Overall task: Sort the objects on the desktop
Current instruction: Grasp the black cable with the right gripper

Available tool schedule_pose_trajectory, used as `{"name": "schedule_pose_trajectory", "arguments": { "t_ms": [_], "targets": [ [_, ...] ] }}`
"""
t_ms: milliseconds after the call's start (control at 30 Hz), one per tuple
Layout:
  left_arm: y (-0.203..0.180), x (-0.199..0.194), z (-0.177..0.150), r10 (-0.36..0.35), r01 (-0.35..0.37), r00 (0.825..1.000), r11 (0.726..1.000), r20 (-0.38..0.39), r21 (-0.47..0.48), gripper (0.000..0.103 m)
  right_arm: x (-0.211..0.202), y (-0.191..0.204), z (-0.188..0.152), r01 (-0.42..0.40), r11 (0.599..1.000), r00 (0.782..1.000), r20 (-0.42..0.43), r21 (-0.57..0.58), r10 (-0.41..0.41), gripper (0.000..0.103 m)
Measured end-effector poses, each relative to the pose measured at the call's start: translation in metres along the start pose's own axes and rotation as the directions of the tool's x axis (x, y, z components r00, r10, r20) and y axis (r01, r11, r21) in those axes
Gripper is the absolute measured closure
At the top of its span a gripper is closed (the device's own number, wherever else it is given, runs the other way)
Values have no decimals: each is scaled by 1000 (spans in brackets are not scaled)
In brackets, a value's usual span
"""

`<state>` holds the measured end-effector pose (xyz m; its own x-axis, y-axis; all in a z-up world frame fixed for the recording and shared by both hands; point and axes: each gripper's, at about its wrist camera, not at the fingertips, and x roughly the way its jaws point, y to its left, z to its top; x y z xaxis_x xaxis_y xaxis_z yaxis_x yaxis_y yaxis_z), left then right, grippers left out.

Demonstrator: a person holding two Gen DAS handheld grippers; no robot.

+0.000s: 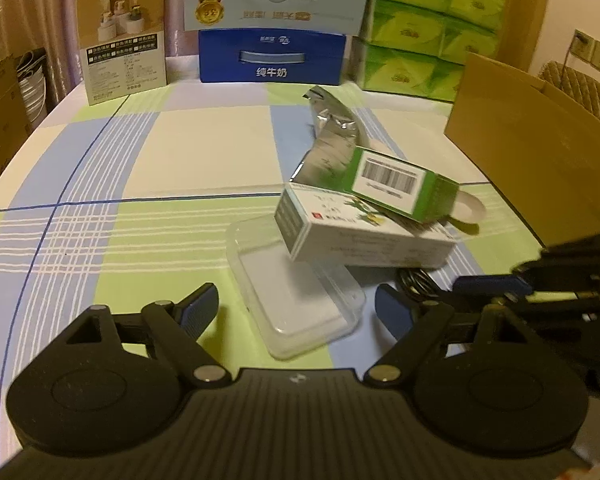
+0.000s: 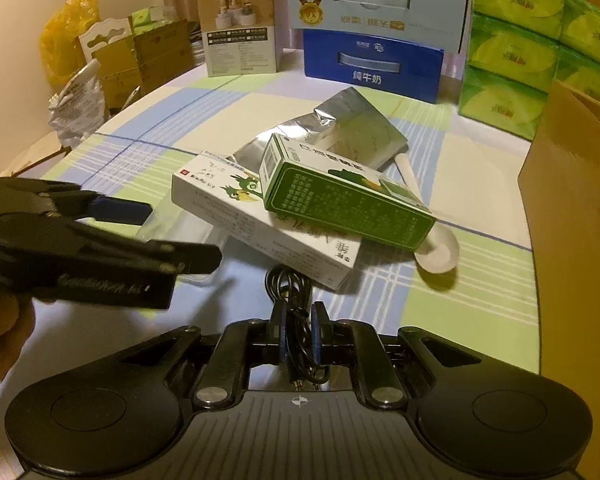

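A clear plastic box (image 1: pixel 296 296) lies on the checked tablecloth between the fingers of my left gripper (image 1: pixel 296 310), which is open; the pads stand apart from the box's sides. A white medicine box (image 1: pixel 360 236) rests partly on the clear box, and a green box (image 1: pixel 400 184) leans on top of it. Behind them are a silver foil pouch (image 1: pixel 332 136) and a white spoon (image 1: pixel 468 208). My right gripper (image 2: pixel 300 320) is shut on a coiled black cable (image 2: pixel 288 280), just in front of the white medicine box (image 2: pixel 268 228).
An open cardboard box (image 1: pixel 540 152) stands at the right. At the table's back are blue milk cartons (image 1: pixel 272 56), green tissue packs (image 1: pixel 420 32) and a beige product box (image 1: pixel 124 40). The table's rounded edge (image 1: pixel 28 136) curves along the left.
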<state>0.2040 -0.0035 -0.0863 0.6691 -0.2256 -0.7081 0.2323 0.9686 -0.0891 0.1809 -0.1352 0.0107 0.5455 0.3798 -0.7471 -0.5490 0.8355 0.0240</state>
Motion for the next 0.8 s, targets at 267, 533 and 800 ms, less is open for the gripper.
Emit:
{"name": "schedule_pose_trajectory", "arguments": {
  "t_ms": [267,533,800],
  "targets": [
    [6,5,-1,20,-21,999,1000,-31,-10,50,7,2,-6,26,999,999,-24,-33,-27,81],
    [-4,-26,-21,54,-53,996,998,-75,22,51,-11,4,-18,-3,998,998,-62,60,7,91],
    [-30,-76,-64,29,-26,997,999,-76,37,51,-54,20,-54,-41,983,995,-78,179,55,92]
  ]
}}
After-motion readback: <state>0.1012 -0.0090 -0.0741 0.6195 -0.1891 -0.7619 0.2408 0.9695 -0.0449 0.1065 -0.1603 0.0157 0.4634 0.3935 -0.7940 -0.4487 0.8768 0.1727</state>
